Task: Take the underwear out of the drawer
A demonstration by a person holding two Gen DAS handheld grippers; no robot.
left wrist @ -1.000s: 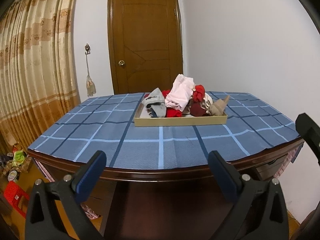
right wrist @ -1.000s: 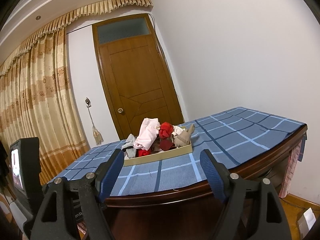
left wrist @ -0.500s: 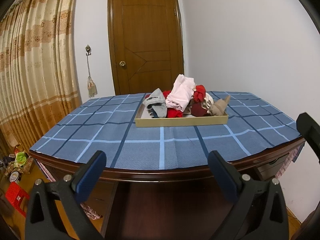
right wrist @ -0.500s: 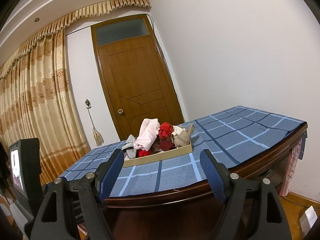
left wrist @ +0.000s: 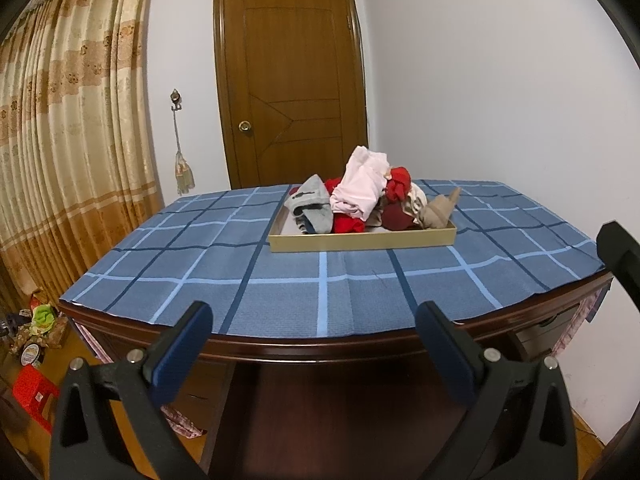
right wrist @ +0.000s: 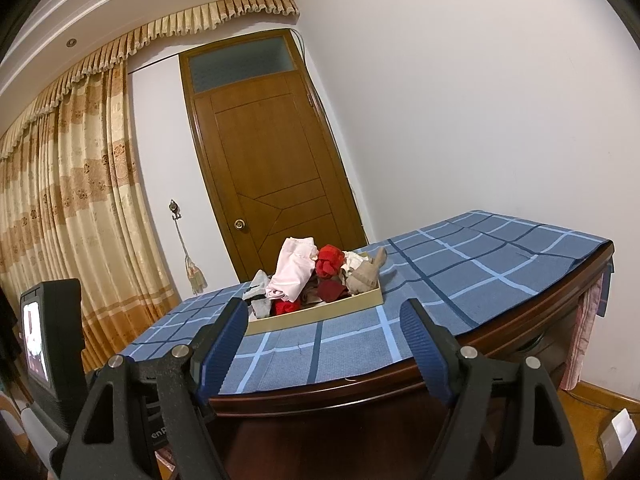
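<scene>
A shallow beige drawer tray (left wrist: 362, 241) sits on the far half of a table with a blue checked cloth (left wrist: 200, 264). It holds a heap of underwear: a pink piece (left wrist: 360, 188) on top, red pieces (left wrist: 398, 184), a grey piece (left wrist: 312, 204) at left and a tan piece (left wrist: 440, 210) at right. The tray also shows in the right wrist view (right wrist: 320, 314) with the pink piece (right wrist: 292, 272). My left gripper (left wrist: 314, 344) is open and empty, in front of the table's near edge. My right gripper (right wrist: 324, 332) is open and empty, also short of the table.
A brown wooden door (left wrist: 292, 80) and beige curtains (left wrist: 60, 140) stand behind the table. A white wall (left wrist: 500, 100) runs along the right. Clutter and a red box (left wrist: 30, 390) lie on the floor at left. The left gripper's body (right wrist: 52, 344) shows at left in the right wrist view.
Both grippers have risen slightly and edged towards the table. Both stay open, and the heap in the tray has not moved.
</scene>
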